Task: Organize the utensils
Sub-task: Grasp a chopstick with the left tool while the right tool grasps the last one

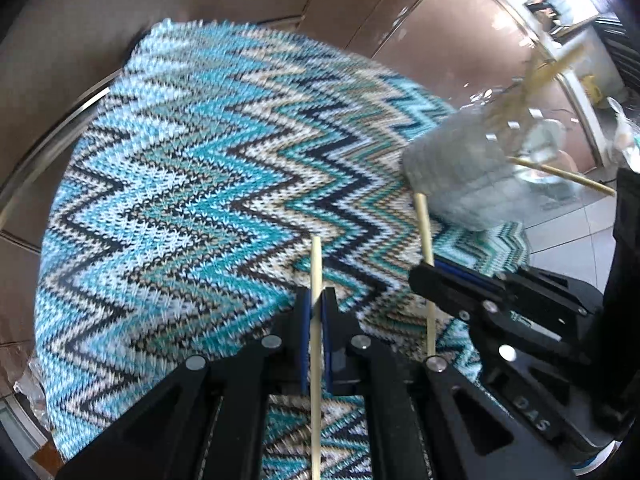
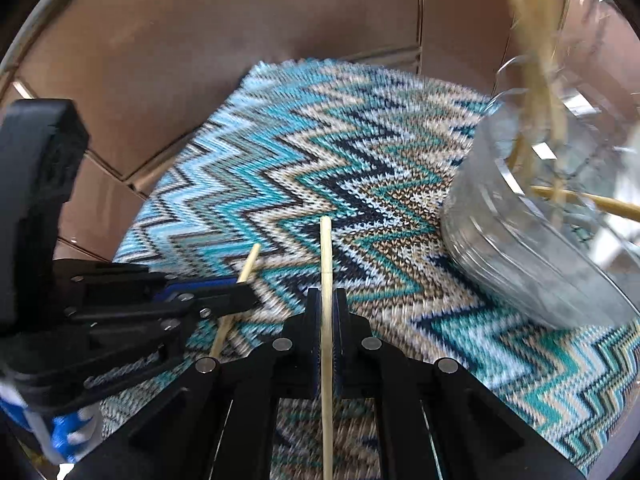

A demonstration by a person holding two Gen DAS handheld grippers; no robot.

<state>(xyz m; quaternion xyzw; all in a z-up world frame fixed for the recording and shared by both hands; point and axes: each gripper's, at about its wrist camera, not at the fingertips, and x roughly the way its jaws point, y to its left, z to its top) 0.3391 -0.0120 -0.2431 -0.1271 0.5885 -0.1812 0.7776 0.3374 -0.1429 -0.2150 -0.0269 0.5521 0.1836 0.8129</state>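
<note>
In the left wrist view my left gripper (image 1: 316,300) is shut on a thin wooden chopstick (image 1: 316,264) that sticks out past its blue pads. To its right, my right gripper (image 1: 430,270) grips a second chopstick (image 1: 423,224). The right wrist view shows the right gripper (image 2: 327,300) shut on its chopstick (image 2: 326,248), with the left gripper (image 2: 240,292) beside it holding the other stick (image 2: 249,264). Both hang above a zigzag knitted mat (image 2: 320,140). A clear glass jar (image 2: 520,248) on the mat's right side holds several more sticks (image 2: 536,80).
The blue, teal and beige mat (image 1: 180,180) lies on a brown tiled surface (image 1: 100,20) with metal strips. The jar (image 1: 452,172) is close to the right gripper. Crinkled clear plastic (image 1: 28,392) shows at the lower left edge.
</note>
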